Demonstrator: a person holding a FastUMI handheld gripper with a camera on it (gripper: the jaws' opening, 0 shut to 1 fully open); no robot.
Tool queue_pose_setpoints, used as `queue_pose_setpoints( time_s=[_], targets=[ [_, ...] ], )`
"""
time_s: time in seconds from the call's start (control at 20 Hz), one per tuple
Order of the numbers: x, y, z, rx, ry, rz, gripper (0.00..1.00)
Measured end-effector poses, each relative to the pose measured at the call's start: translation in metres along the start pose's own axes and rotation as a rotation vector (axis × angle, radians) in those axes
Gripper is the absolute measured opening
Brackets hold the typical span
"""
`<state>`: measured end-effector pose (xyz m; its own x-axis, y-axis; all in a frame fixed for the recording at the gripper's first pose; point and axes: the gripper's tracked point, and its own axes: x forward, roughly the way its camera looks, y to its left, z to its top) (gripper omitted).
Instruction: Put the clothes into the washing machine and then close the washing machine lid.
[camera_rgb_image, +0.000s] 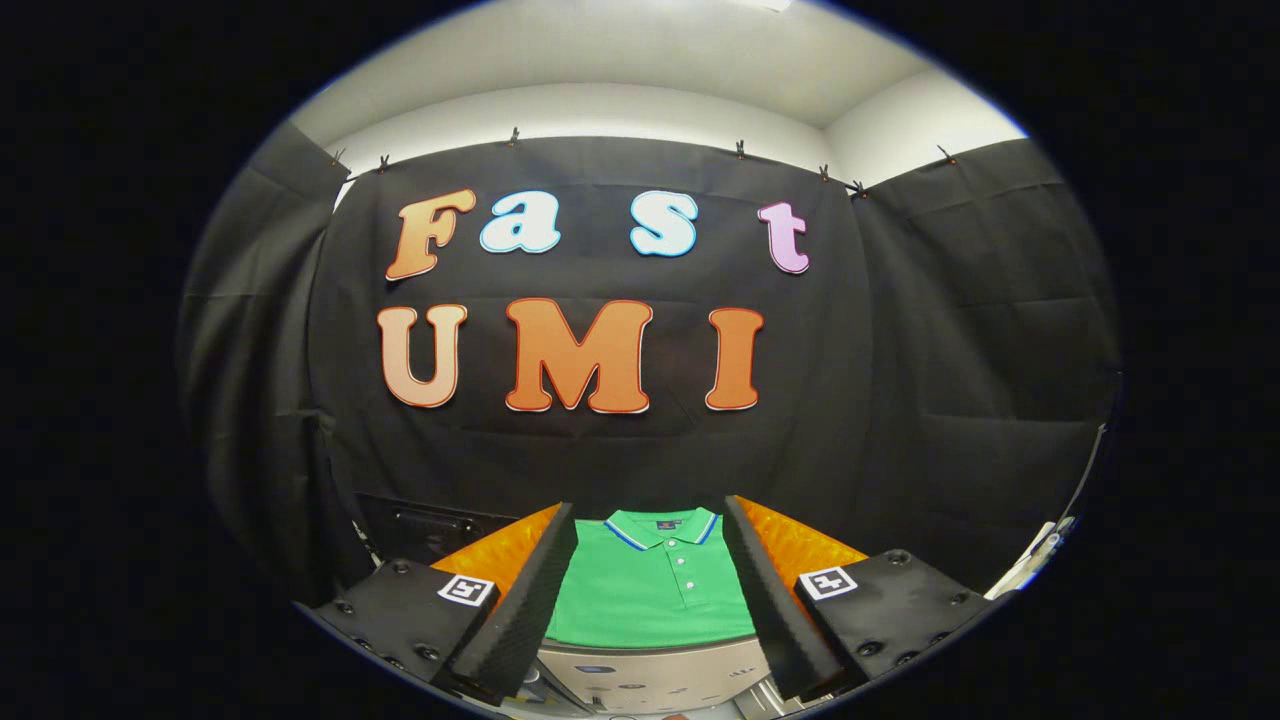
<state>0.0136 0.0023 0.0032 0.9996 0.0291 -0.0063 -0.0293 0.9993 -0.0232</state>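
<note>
A folded green polo shirt (650, 585) with a blue-and-white trimmed collar lies flat just ahead of my fingers, seen in the gap between them. It rests on a light grey appliance top (650, 672), apparently the washing machine, whose front edge shows below the shirt. My gripper (650, 520) is open, its two black ribbed fingers (530, 600) spread wide on either side of the shirt and not touching it. Nothing is held between the pads.
A black cloth wall hangs close behind the shirt and wraps round both sides. A dark box-like object (425, 530) sits low behind the left finger. A pale edge (1040, 555) shows far right.
</note>
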Motion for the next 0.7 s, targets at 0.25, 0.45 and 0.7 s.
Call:
queue_pose_setpoints(
  time_s=[0.25,0.45,0.7],
  targets=[
    [0.005,0.0,0.002,-0.002,0.006,0.006,0.96],
    [0.017,-0.008,-0.005,-0.014,0.029,-0.004,0.96],
    [0.046,-0.016,-0.027,-0.008,0.086,-0.002,0.96]
  ],
)
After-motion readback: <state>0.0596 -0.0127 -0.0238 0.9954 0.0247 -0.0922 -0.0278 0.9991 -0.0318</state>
